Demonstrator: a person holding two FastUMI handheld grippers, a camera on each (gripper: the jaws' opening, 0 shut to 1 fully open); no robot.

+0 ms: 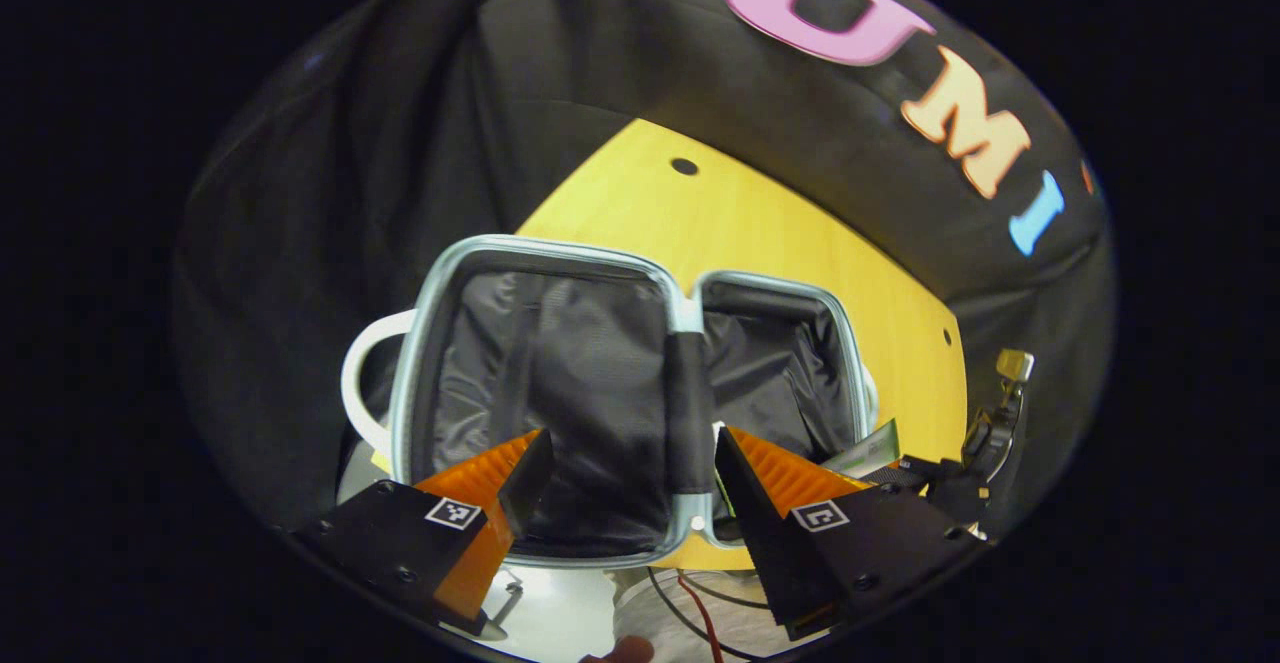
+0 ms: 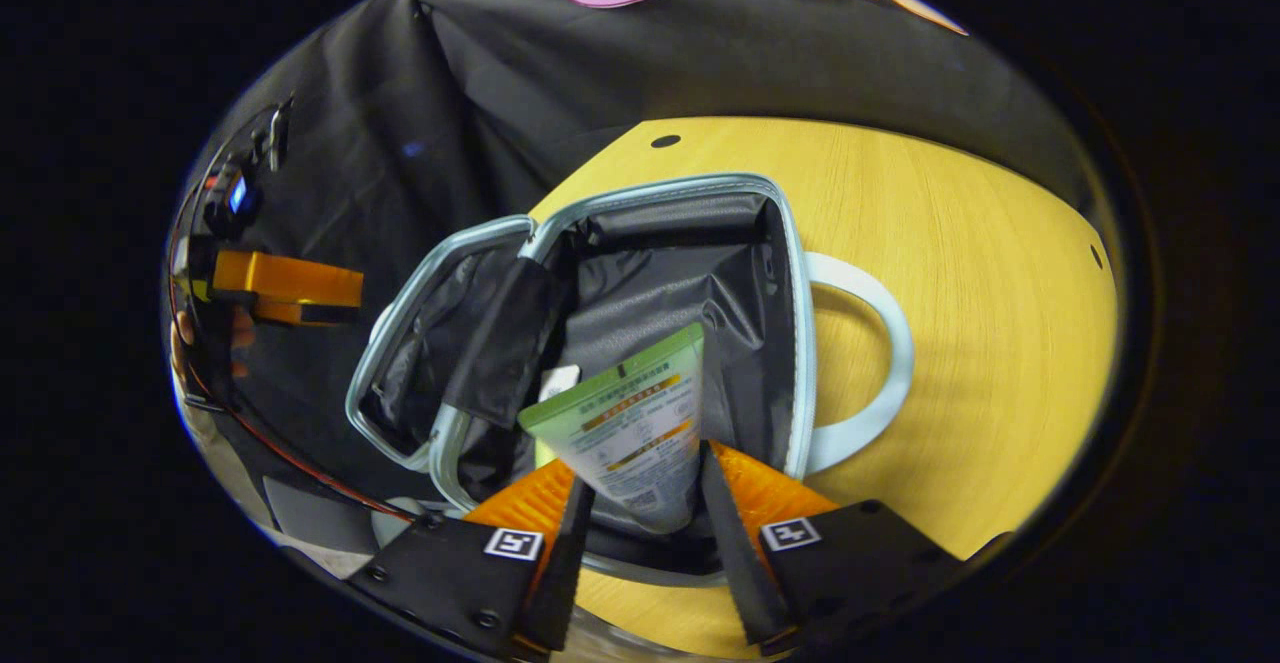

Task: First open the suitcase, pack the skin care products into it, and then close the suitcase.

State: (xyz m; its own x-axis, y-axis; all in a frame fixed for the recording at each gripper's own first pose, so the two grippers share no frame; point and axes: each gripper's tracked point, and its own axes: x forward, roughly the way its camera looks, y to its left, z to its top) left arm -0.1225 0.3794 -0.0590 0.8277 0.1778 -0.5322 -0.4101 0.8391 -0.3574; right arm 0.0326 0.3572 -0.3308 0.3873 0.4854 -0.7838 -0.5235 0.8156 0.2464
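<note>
The suitcase [image 1: 690, 313] lies open on the yellow table, both halves lined in black, with a pale rim and a white handle [image 1: 355, 383]. My left gripper [image 1: 630, 438] stands open over the near edge of the left half, nothing between its fingers. In the right gripper view, my right gripper [image 2: 645, 478] is shut on the lower end of a green and white tube [image 2: 625, 423], held above the right half of the suitcase [image 2: 790, 273]. A small white item [image 2: 560, 380] peeks out behind the tube. The tube's edge [image 1: 865, 451] also shows in the left gripper view.
The table [image 2: 950, 243] has bare wood to the right of the suitcase handle [image 2: 890, 343], with small holes in it. The left gripper [image 2: 285, 288] and the hand holding it show far left in the right gripper view. Cables hang near the table's front edge.
</note>
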